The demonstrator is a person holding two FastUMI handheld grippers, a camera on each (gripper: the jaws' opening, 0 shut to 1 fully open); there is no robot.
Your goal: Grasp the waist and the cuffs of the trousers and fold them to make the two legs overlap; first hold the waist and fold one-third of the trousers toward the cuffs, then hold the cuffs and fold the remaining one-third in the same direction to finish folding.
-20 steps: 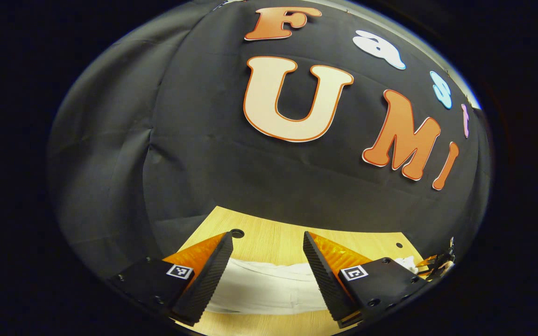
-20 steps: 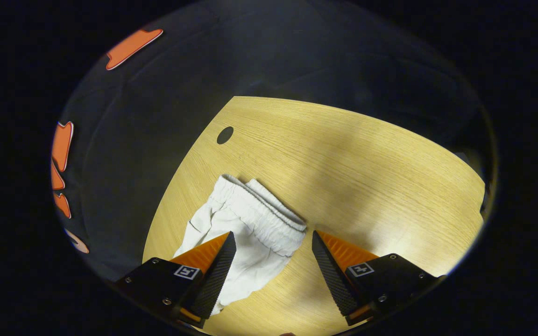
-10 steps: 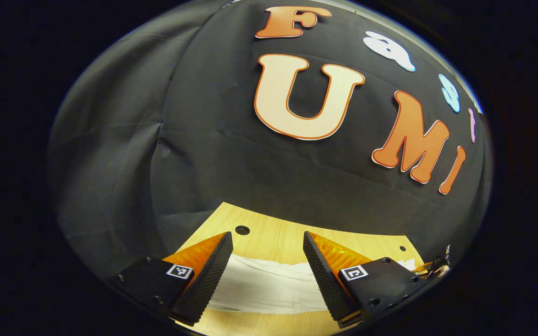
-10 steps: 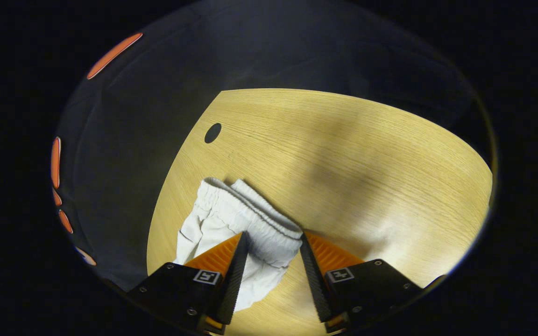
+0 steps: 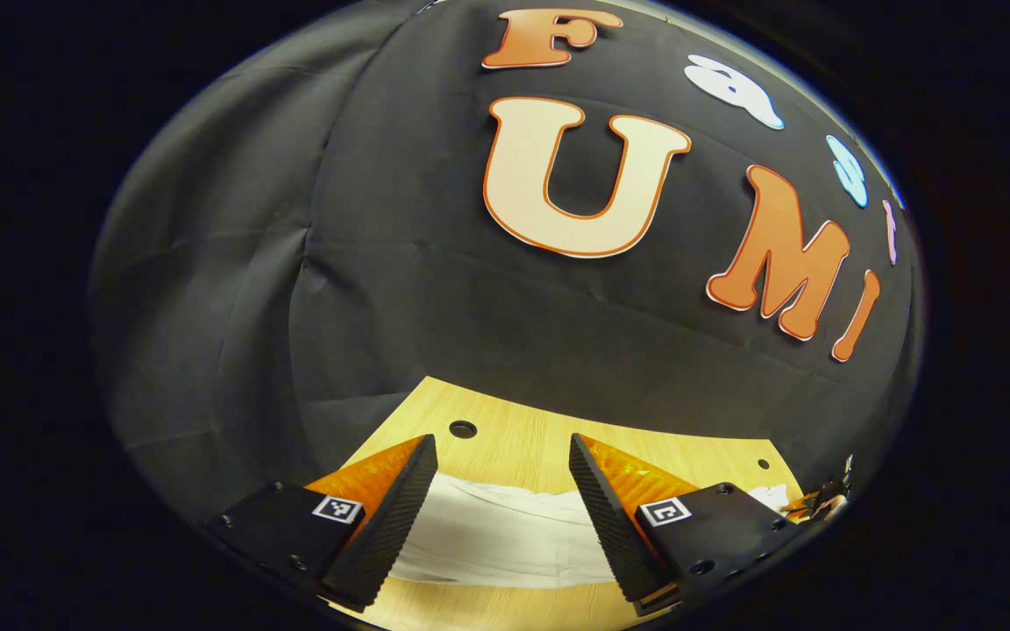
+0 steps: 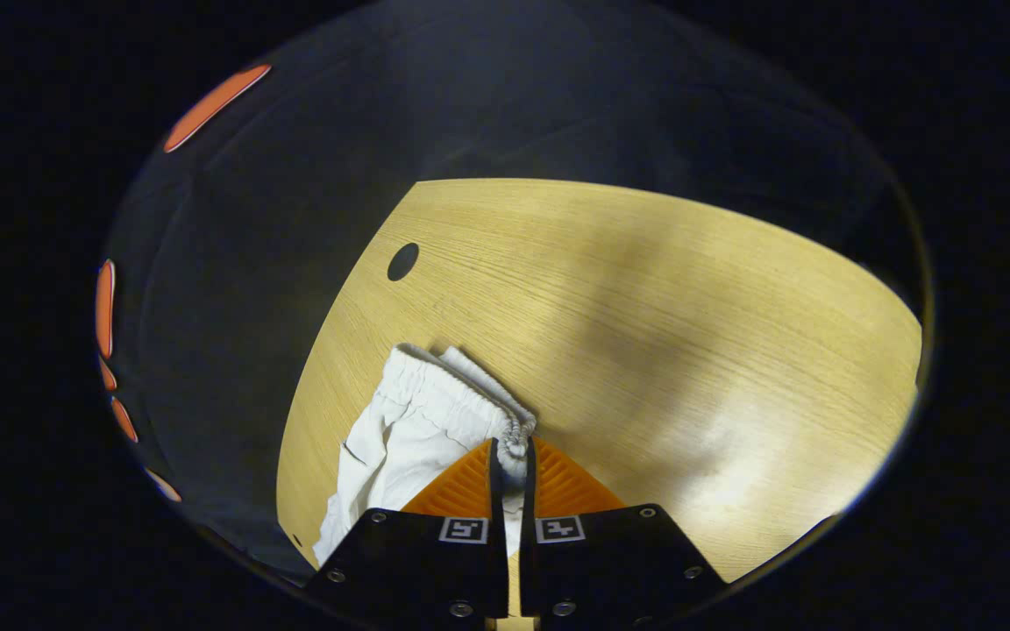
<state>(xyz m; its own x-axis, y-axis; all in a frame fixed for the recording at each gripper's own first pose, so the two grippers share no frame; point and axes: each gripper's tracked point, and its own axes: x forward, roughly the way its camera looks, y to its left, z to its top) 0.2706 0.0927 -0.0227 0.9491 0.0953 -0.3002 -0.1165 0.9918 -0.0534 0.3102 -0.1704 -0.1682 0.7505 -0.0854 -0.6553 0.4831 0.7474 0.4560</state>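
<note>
Now closed: right claw pinching trousers' waistband, lower centre; left claw open above cloth. Ready for first fold.

Left tongs (spread wide) above white trousers on table

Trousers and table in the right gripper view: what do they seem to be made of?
Trousers: white woven cloth, probably cotton, matte; it creases softly and the waistband is gathered like elastic. Table: light wood or wood-look laminate, with fine straight grain lines and a smooth, faint sheen; which one cannot be told.
</note>
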